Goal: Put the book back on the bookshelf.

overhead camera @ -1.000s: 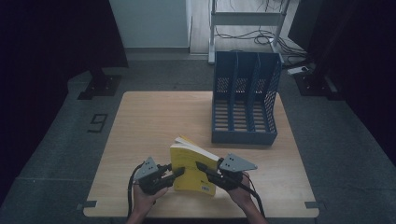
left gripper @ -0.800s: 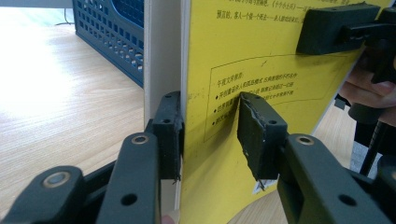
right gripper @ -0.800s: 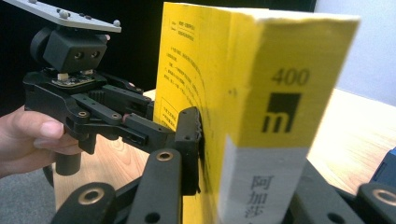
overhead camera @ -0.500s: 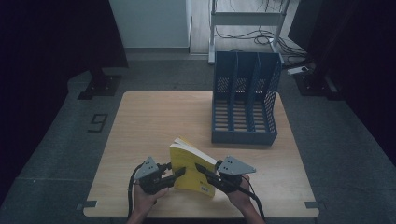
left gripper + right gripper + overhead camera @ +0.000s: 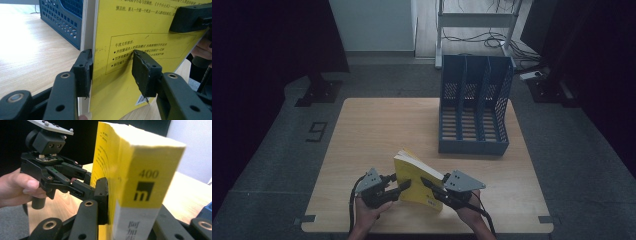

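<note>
A thick yellow paperback point(image 5: 414, 175) stands upright near the table's front edge. My right gripper point(image 5: 432, 189) is shut on it from the right. In the right gripper view the near pad point(image 5: 102, 195) presses on the cover beside the spine point(image 5: 142, 185). My left gripper point(image 5: 399, 182) comes in from the left, and its jaws have just been opening. In the left gripper view the book's edge point(image 5: 140, 30) is between its pads: the left pad point(image 5: 85, 72) lies by the page block and the right pad point(image 5: 145, 72) stands off the cover.
A blue file holder point(image 5: 474, 115) with three slots stands upright at the back right of the wooden table point(image 5: 377, 130), close behind the book. Its perforated wall point(image 5: 65, 20) appears in the left gripper view. Dark floor surrounds the table.
The left gripper's jaws have spread wider and no longer clamp the book. The book and the right gripper have hardly moved.
</note>
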A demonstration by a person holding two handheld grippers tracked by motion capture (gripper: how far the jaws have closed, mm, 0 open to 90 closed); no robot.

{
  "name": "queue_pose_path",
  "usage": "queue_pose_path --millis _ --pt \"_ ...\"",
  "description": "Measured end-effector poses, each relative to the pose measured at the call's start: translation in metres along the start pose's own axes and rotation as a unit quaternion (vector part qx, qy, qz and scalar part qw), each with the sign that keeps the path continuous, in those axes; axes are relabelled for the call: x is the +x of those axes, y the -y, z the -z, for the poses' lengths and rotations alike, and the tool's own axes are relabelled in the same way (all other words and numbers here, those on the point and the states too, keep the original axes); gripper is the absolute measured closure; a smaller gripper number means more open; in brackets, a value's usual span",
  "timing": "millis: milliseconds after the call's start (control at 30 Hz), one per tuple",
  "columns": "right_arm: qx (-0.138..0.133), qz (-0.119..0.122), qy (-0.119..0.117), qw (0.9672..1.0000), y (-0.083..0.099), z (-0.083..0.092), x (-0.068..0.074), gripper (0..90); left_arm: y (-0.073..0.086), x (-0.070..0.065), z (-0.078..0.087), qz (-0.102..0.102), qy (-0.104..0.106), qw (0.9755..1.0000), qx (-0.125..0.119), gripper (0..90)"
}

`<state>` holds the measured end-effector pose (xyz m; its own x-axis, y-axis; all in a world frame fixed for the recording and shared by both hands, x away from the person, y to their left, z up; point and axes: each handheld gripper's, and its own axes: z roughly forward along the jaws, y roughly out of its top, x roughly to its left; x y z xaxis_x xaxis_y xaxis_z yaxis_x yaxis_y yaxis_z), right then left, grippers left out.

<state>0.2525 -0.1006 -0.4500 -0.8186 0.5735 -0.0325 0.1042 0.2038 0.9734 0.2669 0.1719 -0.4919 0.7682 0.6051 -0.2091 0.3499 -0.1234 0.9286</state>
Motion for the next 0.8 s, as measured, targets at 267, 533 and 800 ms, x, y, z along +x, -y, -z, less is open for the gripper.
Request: queue_pose_path --millis 267,533,800 --pt "0.002 -0.008 -0.010 0.9999 0.0019 -0.0076 0.0012 70.4 -0.0012 -0.0025 0.0001 -0.016 0.006 0.9999 0.004 52.5" --pt "-0.002 -0.005 -0.002 1.0000 0.0020 -0.0066 0.0021 73.0 -0.0007 -0.0018 -0.0013 -0.006 -0.001 1.0000 0.001 48.9" --pt "-0.009 -0.012 0.009 0.9998 0.0033 -0.0046 0.0009 73.5 0.0004 0.0026 -0.0005 0.006 -0.032 0.9995 0.003 41.5"
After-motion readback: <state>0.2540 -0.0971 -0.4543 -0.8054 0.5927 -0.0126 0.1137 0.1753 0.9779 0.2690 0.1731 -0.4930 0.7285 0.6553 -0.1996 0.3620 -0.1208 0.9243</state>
